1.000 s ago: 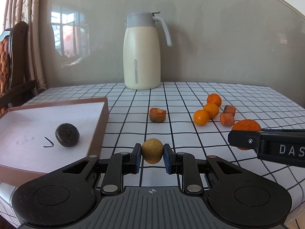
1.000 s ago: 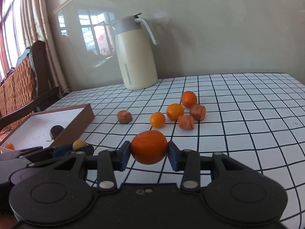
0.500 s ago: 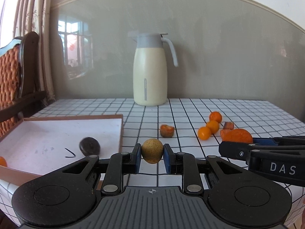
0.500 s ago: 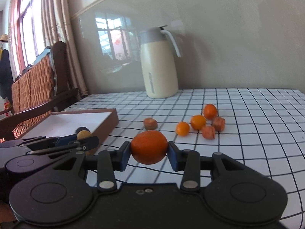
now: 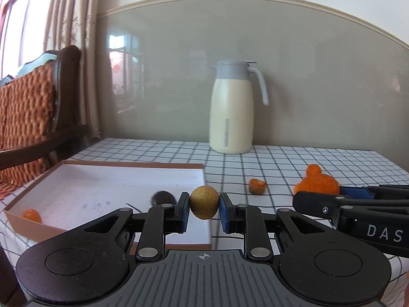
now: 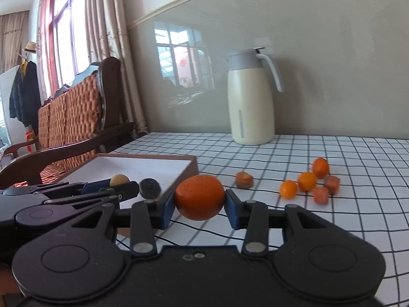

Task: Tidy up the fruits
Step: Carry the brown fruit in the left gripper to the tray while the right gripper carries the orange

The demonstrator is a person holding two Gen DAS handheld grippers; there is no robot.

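Here, orange between right tongs

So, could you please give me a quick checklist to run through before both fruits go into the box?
1. Left gripper shut on the tan fruit, pads on both sides: ok.
2. Right gripper shut on the orange: ok.
3. Both fruits lifted clear of the table: ok.
4. Bare floor left in the box beside the dark fruit and the small orange fruit: ok.
5. Tan fruit already over the box: cannot tell; it hangs near the right wall.
6. Grippers apart from each other: ok, though close.
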